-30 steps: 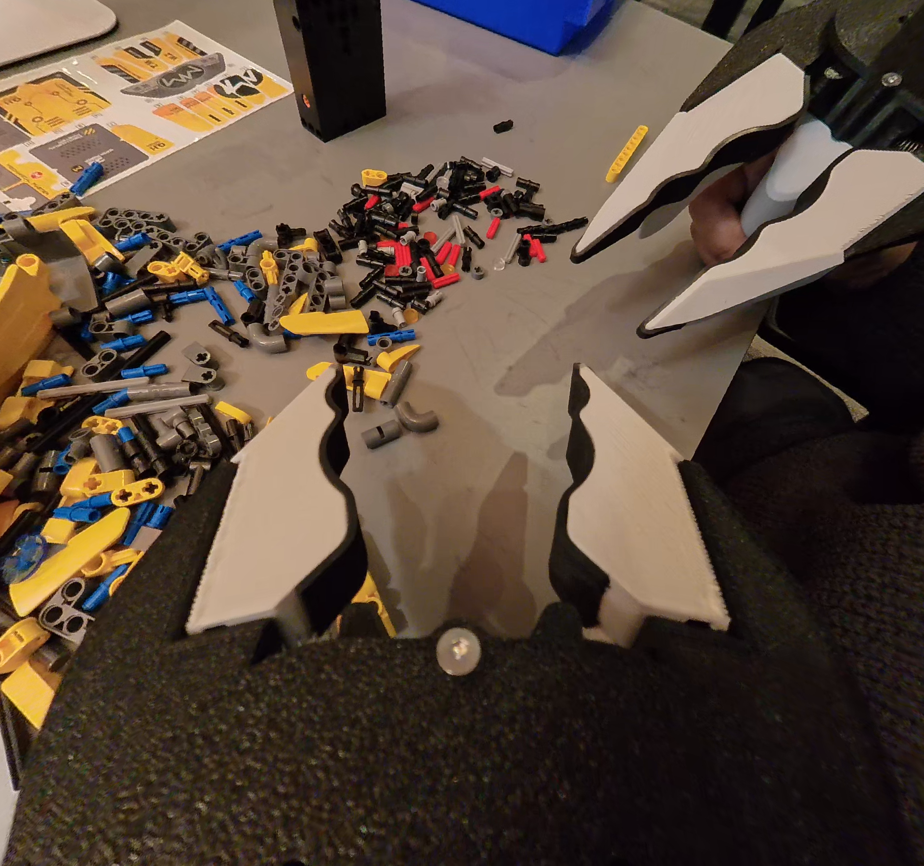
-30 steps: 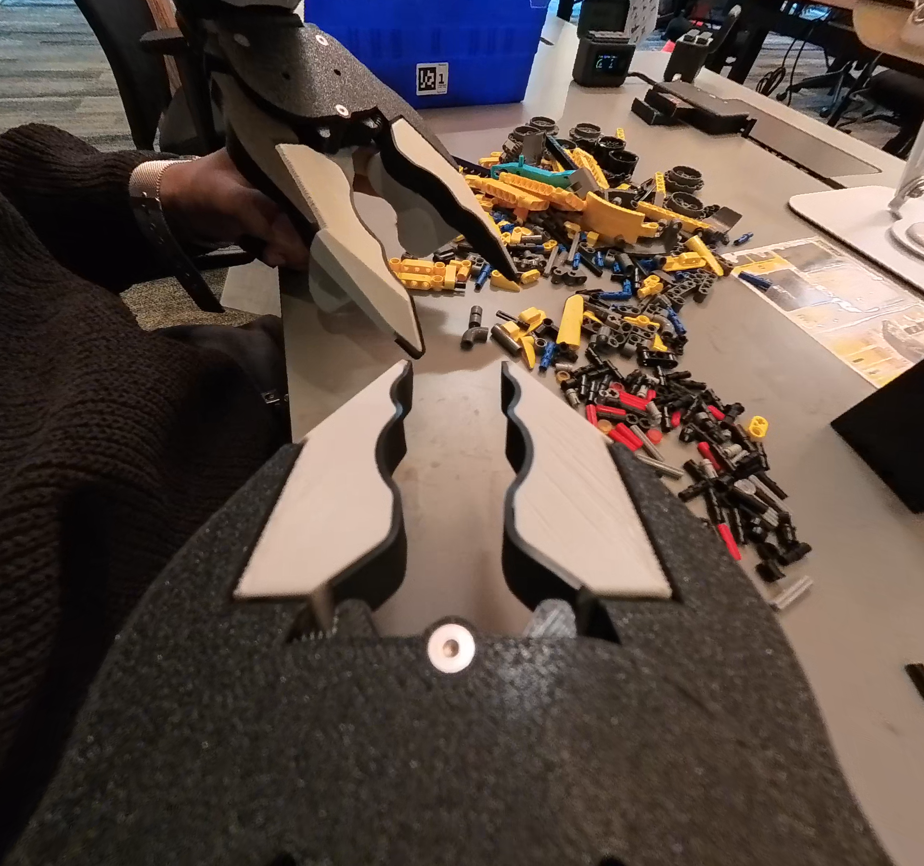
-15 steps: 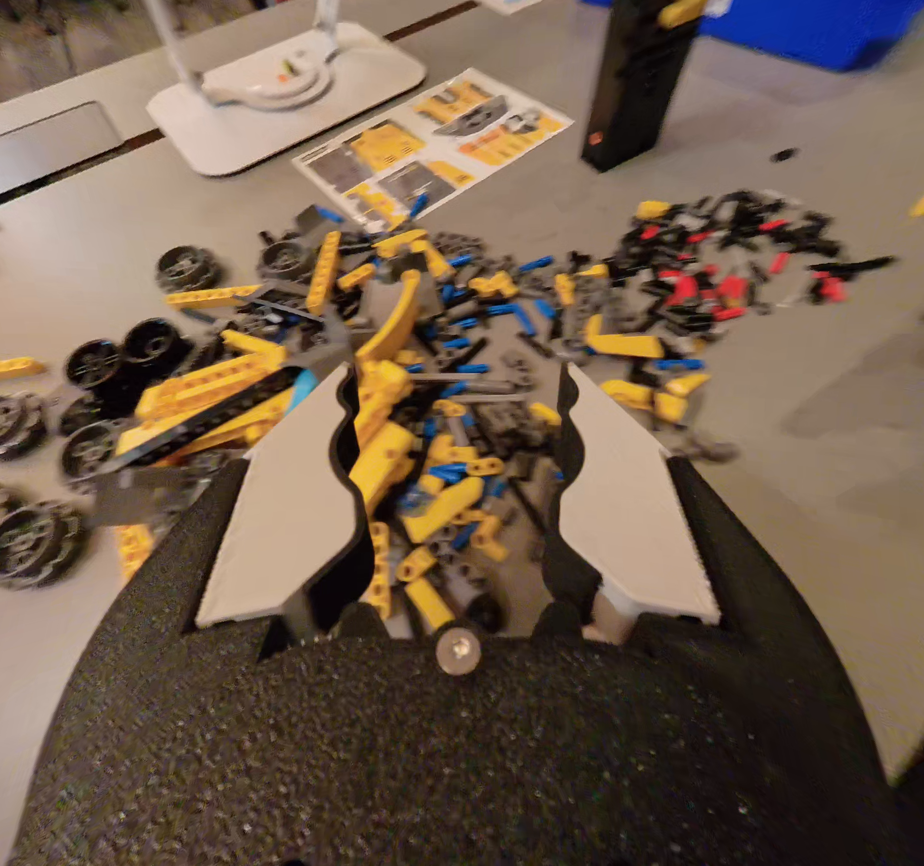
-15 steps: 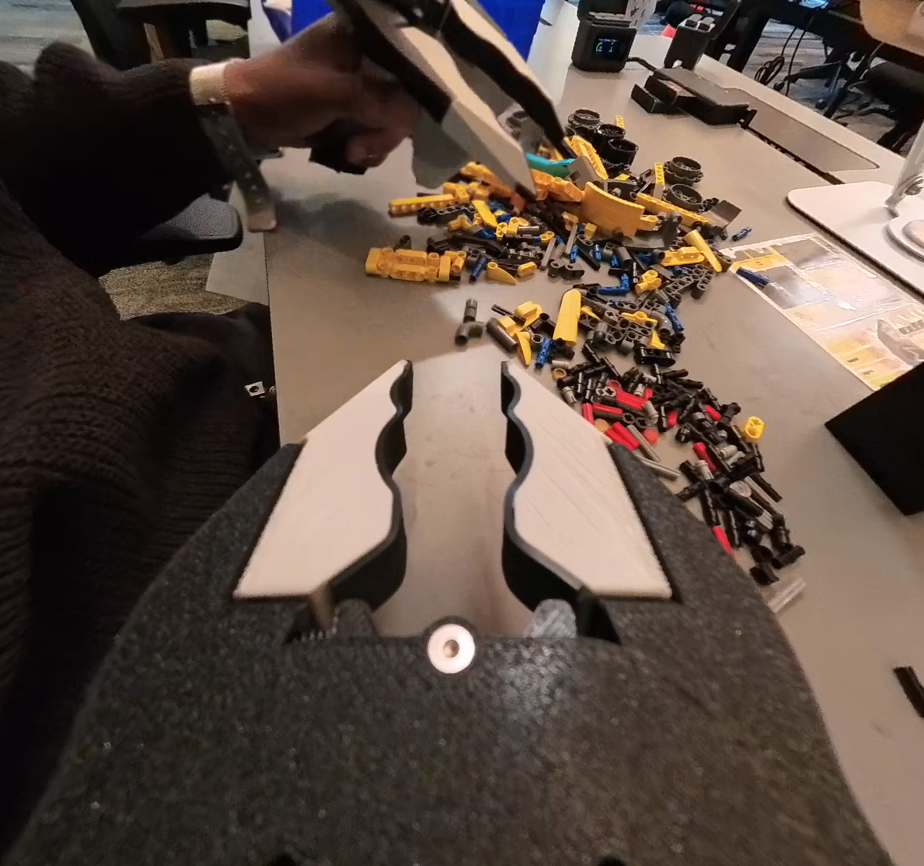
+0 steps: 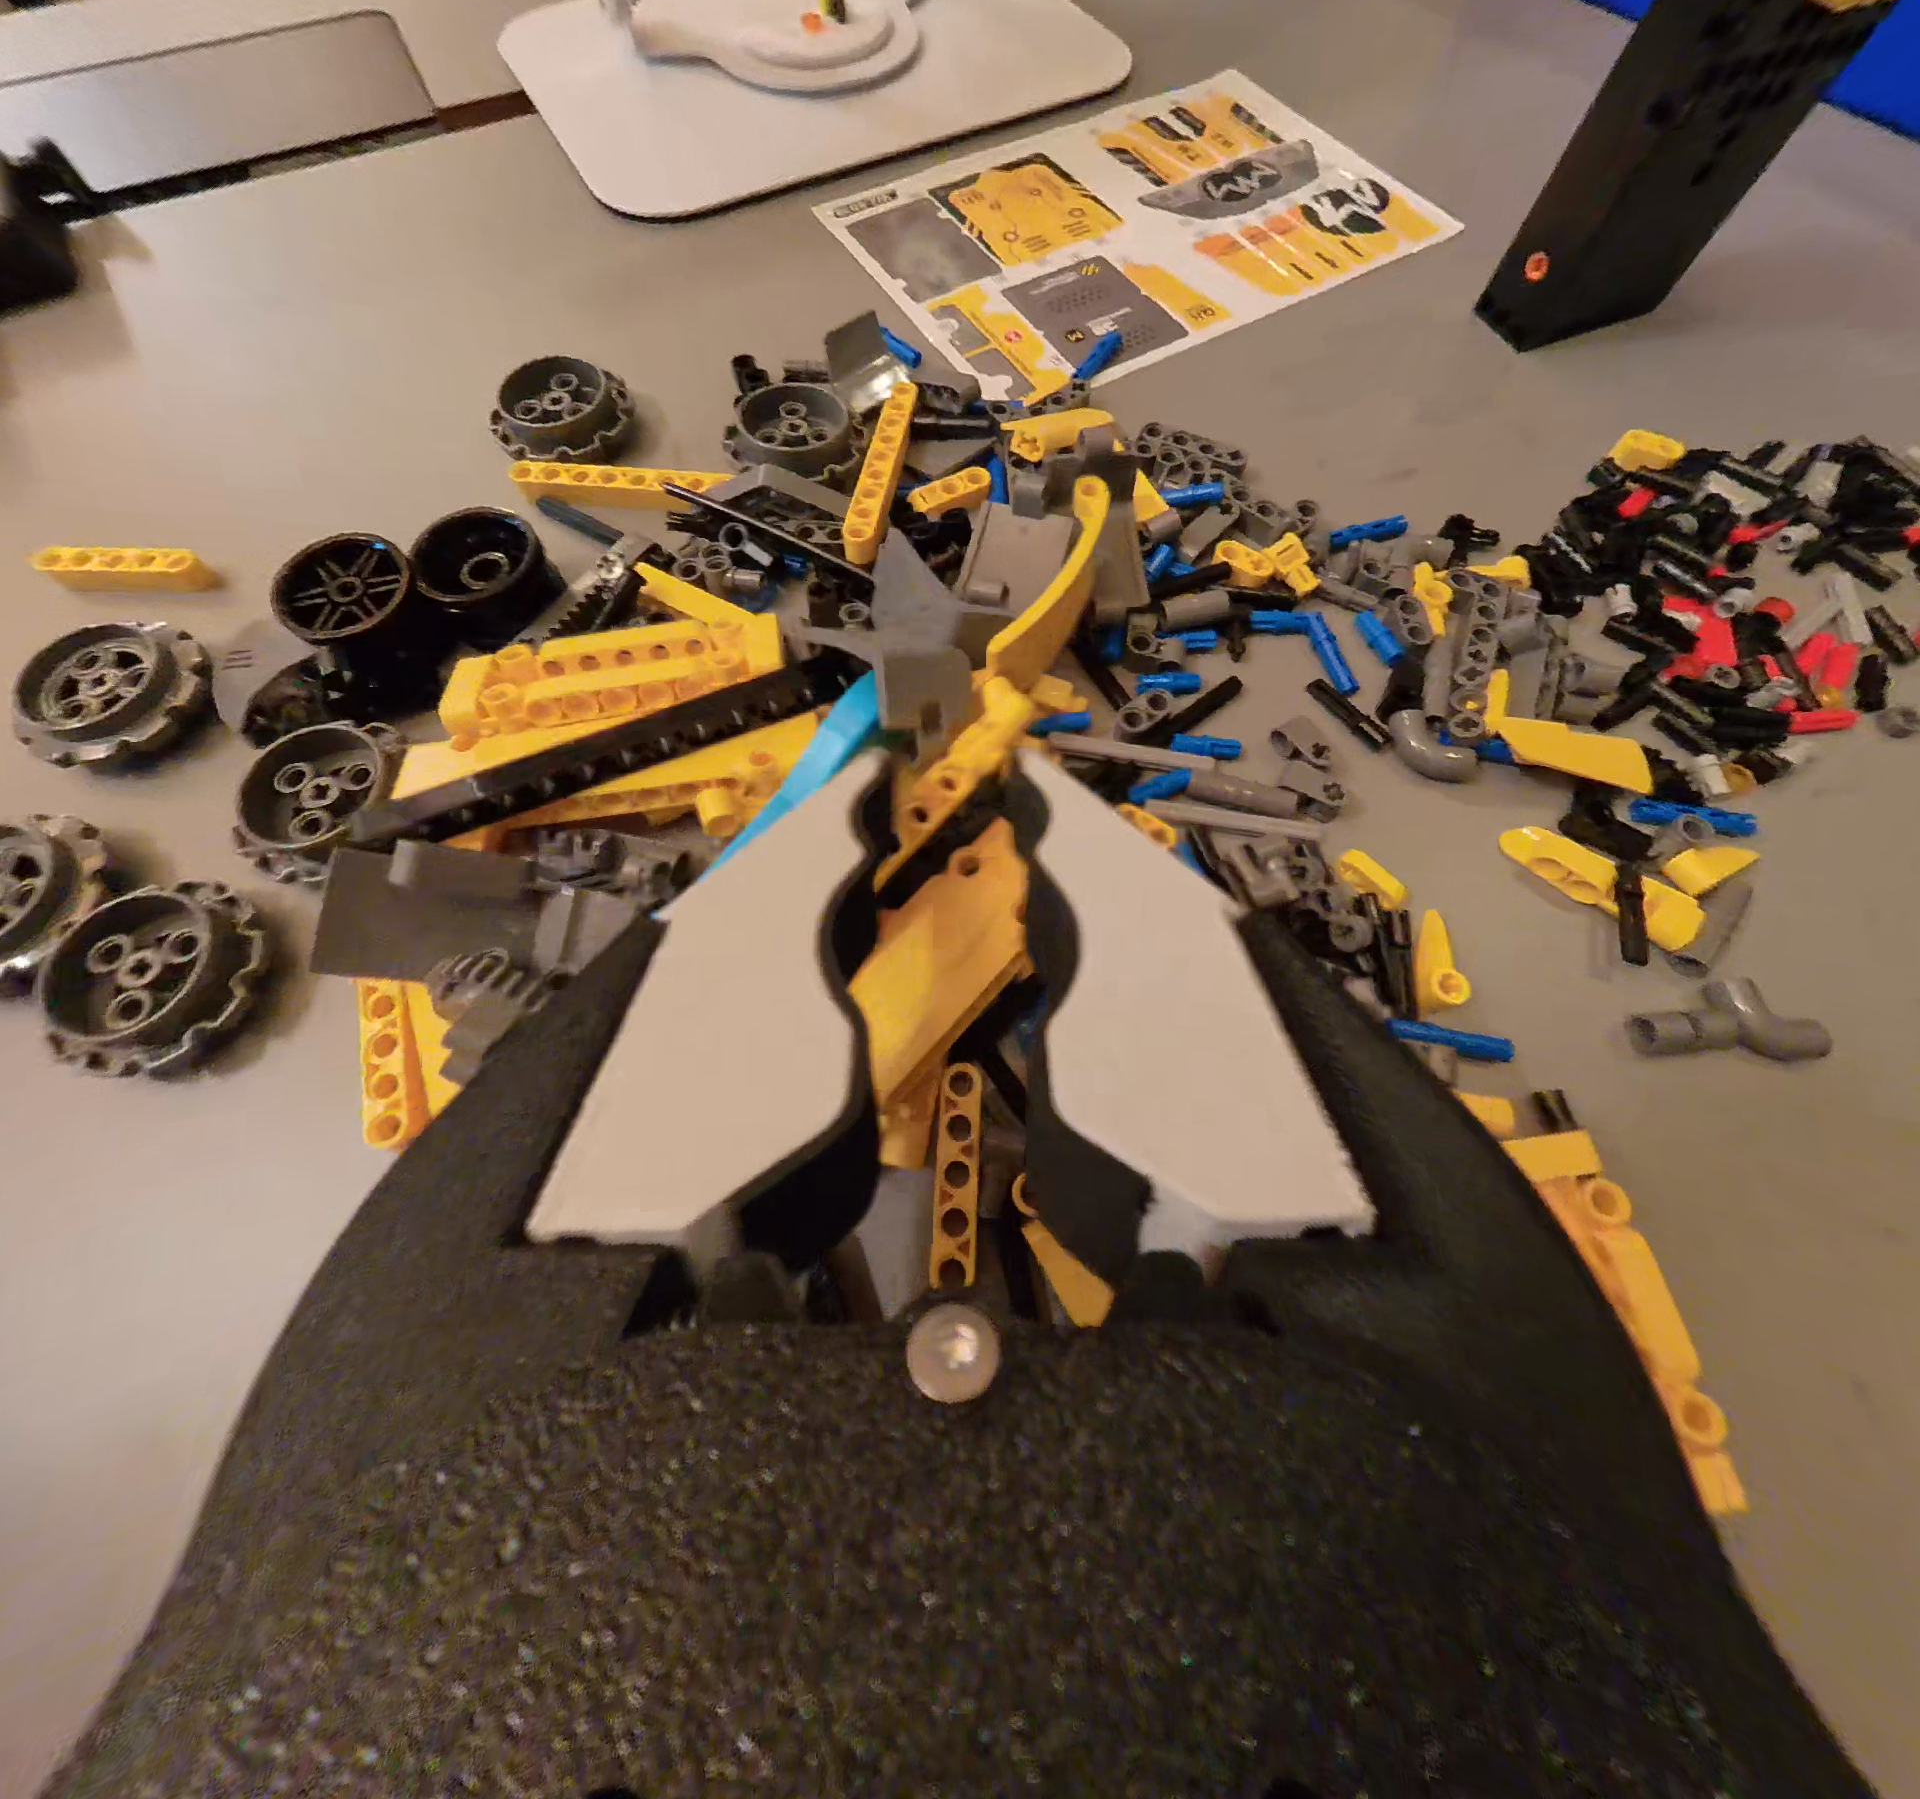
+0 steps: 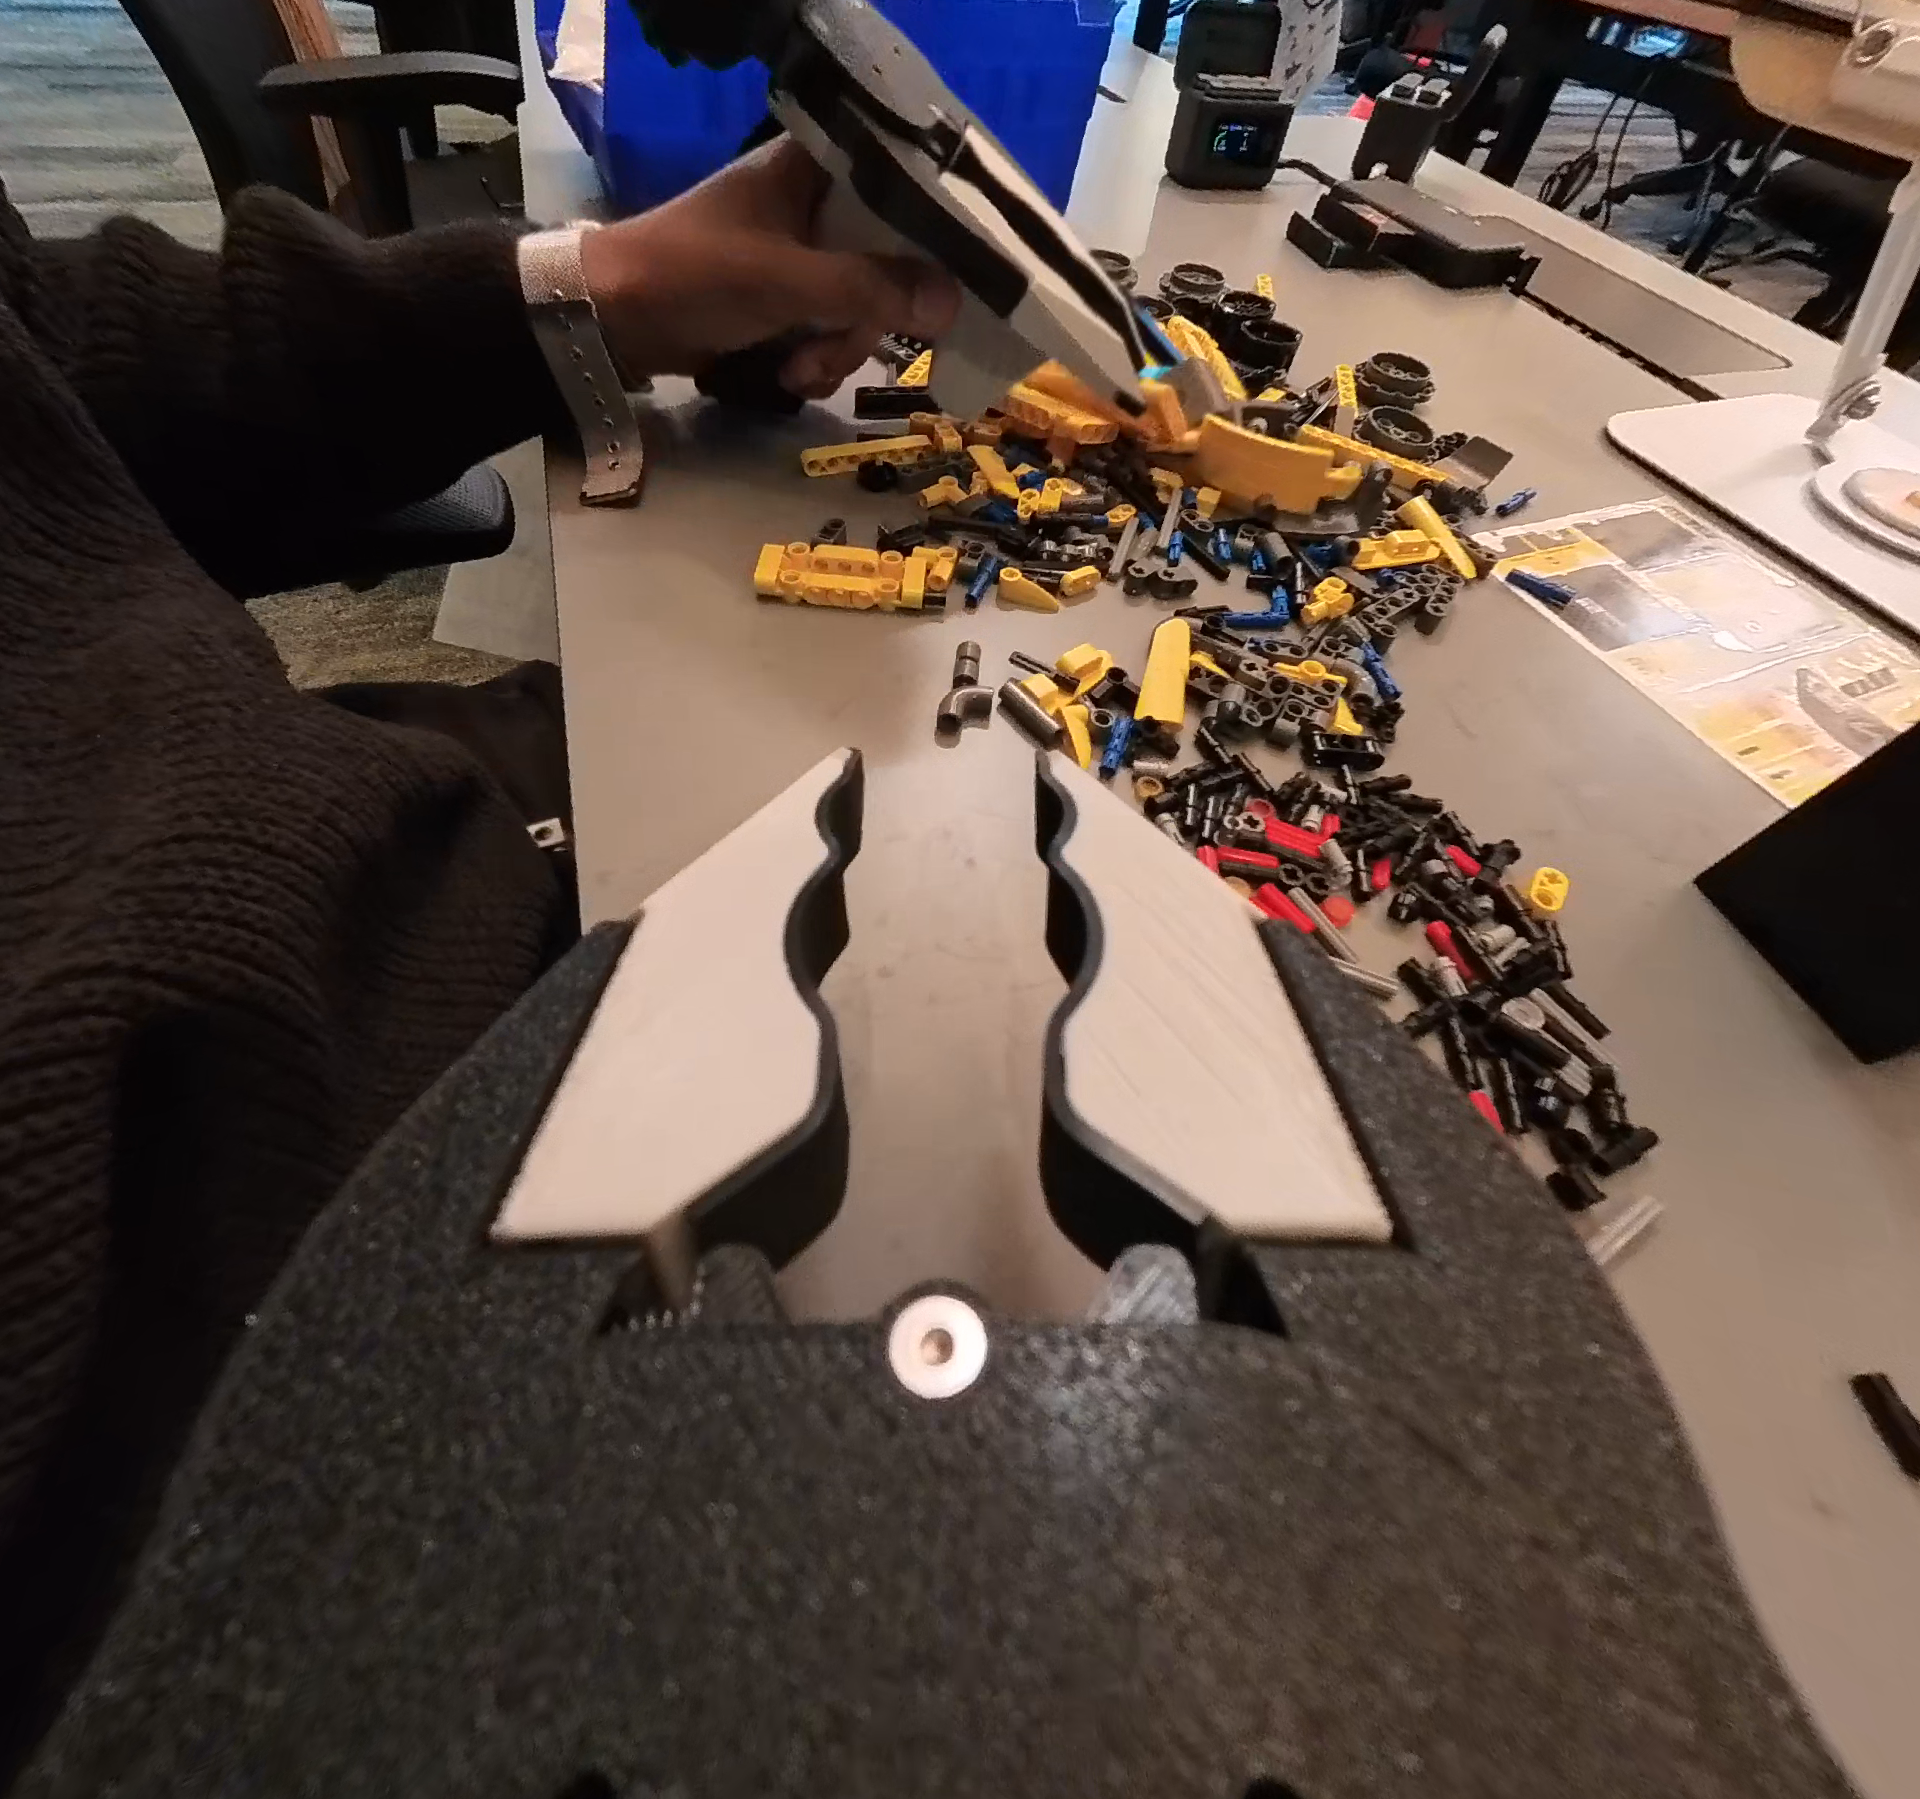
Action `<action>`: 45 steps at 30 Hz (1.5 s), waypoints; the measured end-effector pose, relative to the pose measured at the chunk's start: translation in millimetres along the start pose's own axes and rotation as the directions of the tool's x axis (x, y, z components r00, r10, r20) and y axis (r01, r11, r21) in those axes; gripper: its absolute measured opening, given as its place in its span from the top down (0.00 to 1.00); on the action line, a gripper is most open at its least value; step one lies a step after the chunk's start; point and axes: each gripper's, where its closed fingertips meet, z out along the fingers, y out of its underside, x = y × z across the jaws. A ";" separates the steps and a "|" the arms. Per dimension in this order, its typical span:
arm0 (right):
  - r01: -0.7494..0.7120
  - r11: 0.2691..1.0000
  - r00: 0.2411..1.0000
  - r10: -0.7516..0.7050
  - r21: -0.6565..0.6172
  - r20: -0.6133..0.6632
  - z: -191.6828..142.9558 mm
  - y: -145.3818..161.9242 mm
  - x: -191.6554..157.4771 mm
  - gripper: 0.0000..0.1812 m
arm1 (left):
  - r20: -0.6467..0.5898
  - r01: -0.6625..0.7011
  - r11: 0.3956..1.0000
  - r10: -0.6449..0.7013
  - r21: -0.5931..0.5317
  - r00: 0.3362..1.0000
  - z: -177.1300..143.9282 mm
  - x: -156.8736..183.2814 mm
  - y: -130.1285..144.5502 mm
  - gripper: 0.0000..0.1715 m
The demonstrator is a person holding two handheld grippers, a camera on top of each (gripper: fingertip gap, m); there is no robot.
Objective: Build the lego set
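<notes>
Over the middle of the brick pile, your left gripper tilts down, fingertips narrowed around a grey piece; whether it grips is unclear. At lower centre, your right gripper hovers open over bare grey table, beside small black and red pins.
</notes>
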 end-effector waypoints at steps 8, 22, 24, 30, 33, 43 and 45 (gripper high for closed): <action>-0.004 1.000 1.000 0.004 0.009 -0.015 0.2 -1.3 3.5 0.82 | 0.051 0.031 0.995 -0.036 0.096 0.998 -10.5 -11.7 -11.3 0.94; -0.024 0.999 0.999 0.025 0.042 -0.026 -2.0 -5.3 8.7 0.84 | 0.084 0.193 0.969 -0.207 0.154 0.975 -43.7 -64.7 -5.3 0.95; -0.028 0.998 0.999 0.030 0.048 -0.032 -2.1 -6.1 10.5 0.84 | 0.043 0.254 0.951 -0.266 0.178 0.963 -46.2 -68.5 -6.1 0.95; -0.015 1.000 0.999 0.016 0.026 -0.045 1.5 -3.9 11.9 0.84 | -0.066 0.365 0.905 -0.359 0.219 0.931 -52.8 -73.6 -10.1 0.95; -0.014 1.000 0.999 0.015 0.021 -0.047 2.1 -3.3 12.2 0.84 | -0.185 0.445 0.864 -0.410 0.237 0.893 -55.7 -67.1 -16.5 0.95; -0.014 0.999 0.999 0.016 0.035 -0.052 0.6 -5.2 12.9 0.84 | -0.267 0.409 0.893 -0.354 0.188 0.896 -52.3 -45.3 -17.1 0.94; -0.011 0.999 0.998 0.013 0.034 -0.054 0.6 -5.1 12.9 0.85 | -0.266 0.411 0.894 -0.358 0.179 0.895 -52.3 -46.3 -15.5 0.94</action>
